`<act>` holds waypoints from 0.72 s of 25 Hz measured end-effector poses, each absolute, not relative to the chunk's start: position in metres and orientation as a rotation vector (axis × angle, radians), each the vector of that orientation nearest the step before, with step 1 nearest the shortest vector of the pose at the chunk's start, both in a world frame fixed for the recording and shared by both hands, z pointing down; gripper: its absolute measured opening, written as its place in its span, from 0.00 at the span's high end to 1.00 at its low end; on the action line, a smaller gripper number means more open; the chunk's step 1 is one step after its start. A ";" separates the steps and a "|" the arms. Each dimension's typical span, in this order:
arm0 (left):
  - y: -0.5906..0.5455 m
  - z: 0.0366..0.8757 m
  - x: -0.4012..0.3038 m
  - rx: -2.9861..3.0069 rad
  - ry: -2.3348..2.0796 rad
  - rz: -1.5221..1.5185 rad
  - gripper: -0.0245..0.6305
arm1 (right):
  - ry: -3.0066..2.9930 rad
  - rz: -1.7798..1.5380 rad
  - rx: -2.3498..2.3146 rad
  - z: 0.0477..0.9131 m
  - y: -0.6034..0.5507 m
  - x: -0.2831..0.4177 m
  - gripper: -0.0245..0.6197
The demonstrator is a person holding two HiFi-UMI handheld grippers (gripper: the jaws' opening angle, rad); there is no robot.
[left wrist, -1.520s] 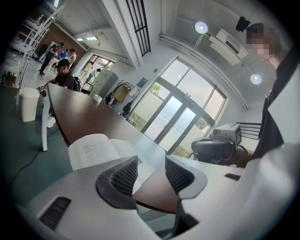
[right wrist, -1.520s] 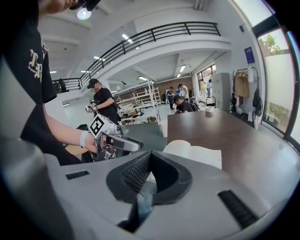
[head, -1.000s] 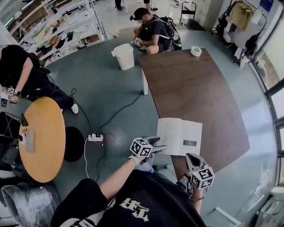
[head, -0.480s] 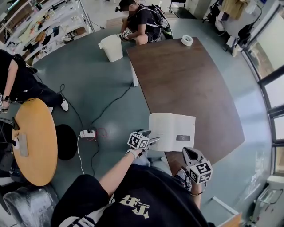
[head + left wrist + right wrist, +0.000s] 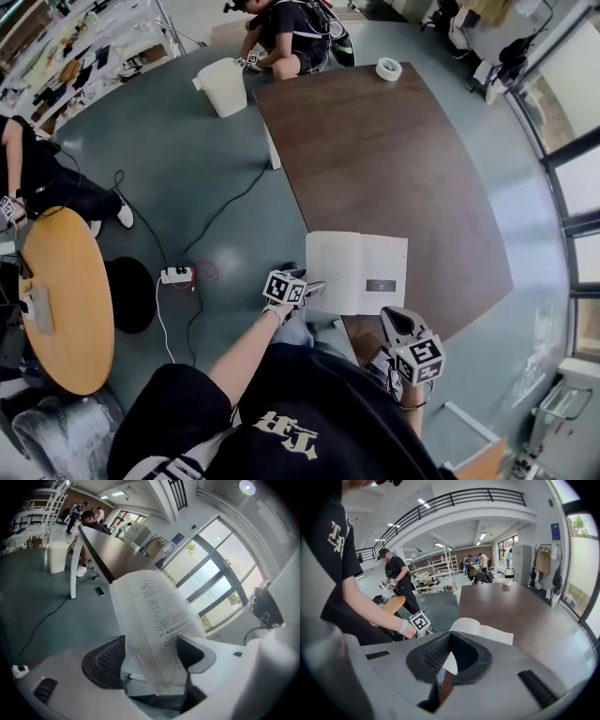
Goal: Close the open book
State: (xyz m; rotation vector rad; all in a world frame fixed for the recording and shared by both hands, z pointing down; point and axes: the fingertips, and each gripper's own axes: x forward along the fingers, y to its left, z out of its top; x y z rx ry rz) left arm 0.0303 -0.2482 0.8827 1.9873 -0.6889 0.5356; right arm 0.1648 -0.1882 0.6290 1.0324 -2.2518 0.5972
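The open book [image 5: 358, 272] lies with white pages up on the near left corner of the brown table [image 5: 375, 159], its left edge hanging over the table's side. My left gripper [image 5: 315, 287] is at that left edge. In the left gripper view the book's left pages [image 5: 154, 606] rise between the pads [image 5: 105, 660]. The left gripper [image 5: 150, 651] is open, its jaws a little wider than a moment ago, with a gap beside the paper. My right gripper [image 5: 397, 324] hovers shut just off the book's near right corner, holding nothing. It [image 5: 450, 641] points at the book [image 5: 487, 630].
A roll of tape [image 5: 388, 68] lies at the table's far end. On the floor are a white bin [image 5: 223, 86], a power strip [image 5: 176, 275] with cables, and a round orange table [image 5: 66, 309] at left. A person [image 5: 281, 33] crouches beyond the table.
The left gripper has come down at the book's left edge. The head view has shifted, so the table and book sit further left and higher. The right gripper has barely moved.
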 end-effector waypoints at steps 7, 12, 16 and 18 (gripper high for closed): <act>-0.249 0.906 0.032 1.928 -0.642 0.525 0.46 | -2.234 0.613 1.023 0.636 -0.190 0.167 0.98; -0.247 0.911 0.037 1.899 -0.570 0.438 0.46 | -2.211 0.636 1.025 0.639 -0.186 0.169 0.98; -0.247 0.909 0.035 1.884 -0.524 0.354 0.46 | -2.196 0.651 1.023 0.641 -0.185 0.167 0.98; -0.247 0.910 0.036 1.880 -0.503 0.325 0.46 | -2.190 0.658 1.019 0.644 -0.185 0.166 0.98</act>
